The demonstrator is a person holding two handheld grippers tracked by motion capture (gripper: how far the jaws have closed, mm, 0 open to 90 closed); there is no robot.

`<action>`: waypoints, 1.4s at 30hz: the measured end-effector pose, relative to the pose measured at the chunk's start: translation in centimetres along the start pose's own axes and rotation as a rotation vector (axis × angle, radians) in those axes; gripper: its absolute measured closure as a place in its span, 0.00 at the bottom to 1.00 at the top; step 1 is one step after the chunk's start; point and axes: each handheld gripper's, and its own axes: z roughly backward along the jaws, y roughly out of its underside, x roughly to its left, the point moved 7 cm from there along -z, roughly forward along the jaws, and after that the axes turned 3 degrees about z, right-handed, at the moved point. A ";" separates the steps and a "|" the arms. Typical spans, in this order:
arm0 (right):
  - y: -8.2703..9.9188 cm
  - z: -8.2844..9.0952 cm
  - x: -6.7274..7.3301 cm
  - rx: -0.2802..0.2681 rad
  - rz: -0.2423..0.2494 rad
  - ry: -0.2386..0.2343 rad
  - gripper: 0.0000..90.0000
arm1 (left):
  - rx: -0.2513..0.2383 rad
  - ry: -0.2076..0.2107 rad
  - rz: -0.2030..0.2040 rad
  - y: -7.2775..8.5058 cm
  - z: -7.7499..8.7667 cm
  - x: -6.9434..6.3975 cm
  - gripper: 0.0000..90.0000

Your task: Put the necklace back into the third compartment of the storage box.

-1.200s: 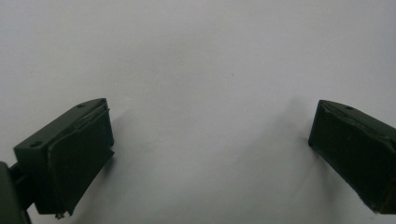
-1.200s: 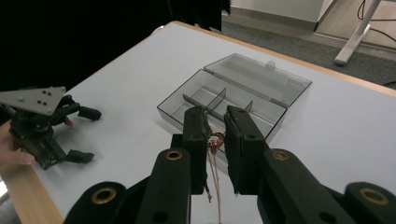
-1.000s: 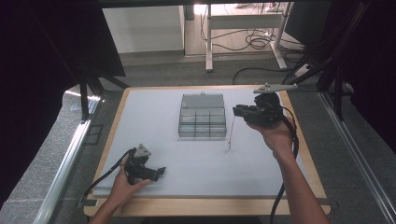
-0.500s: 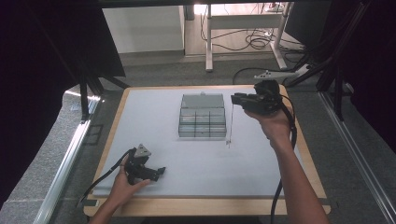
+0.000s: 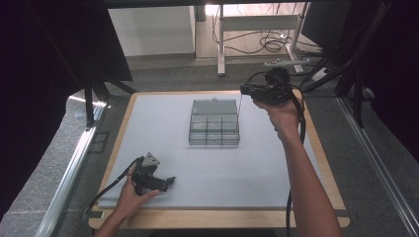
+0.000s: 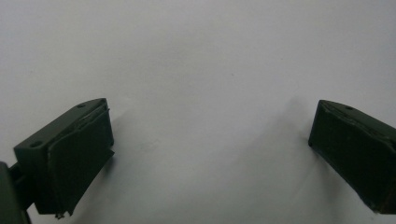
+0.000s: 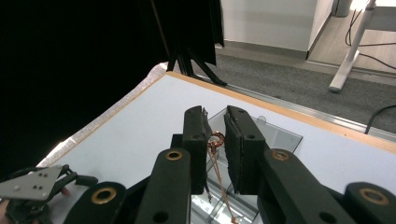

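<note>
My right gripper (image 5: pixel 245 90) is held in the air over the far right of the table, by the back right corner of a clear compartment box (image 5: pixel 214 123). It is shut on a thin copper-coloured chain (image 5: pixel 239 106), which hangs straight down beside the box. In the right gripper view the chain's small ring (image 7: pixel 216 138) is pinched between the two black jaws of the right gripper (image 7: pixel 215 116), above the box (image 7: pixel 275 135). My left gripper (image 5: pixel 168 181) rests on the white mat near the front left. The left gripper (image 6: pixel 212 109) is open, with bare mat between its jaws.
The white mat (image 5: pixel 163 128) covers a wood-edged table (image 5: pixel 118 133). Black stands and dark curtains flank the far corners. A white desk frame (image 5: pixel 222 44) and floor cables lie beyond the table. The left gripper (image 7: pixel 84 179) also appears low in the right gripper view.
My right gripper has risen and moved toward the far edge with the chain in it, which now hangs by the box's back corner. The left gripper has stayed put.
</note>
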 end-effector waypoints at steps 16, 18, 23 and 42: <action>-1.4 -3.6 -1.8 0.034 -0.026 0.029 0.86 | -0.001 0.001 0.001 0.0 0.0 0.0 0.00; -1.5 -4.1 -2.1 0.034 -0.031 0.033 0.86 | 0.000 0.001 0.000 0.0 0.0 0.0 0.00; -1.2 -6.0 -3.0 0.051 -0.045 0.047 0.86 | 0.000 0.000 -0.004 0.0 0.0 0.1 0.00; 4.7 -10.7 -5.5 0.182 -0.065 0.109 0.86 | -0.005 -0.002 -0.001 0.0 0.0 0.0 0.00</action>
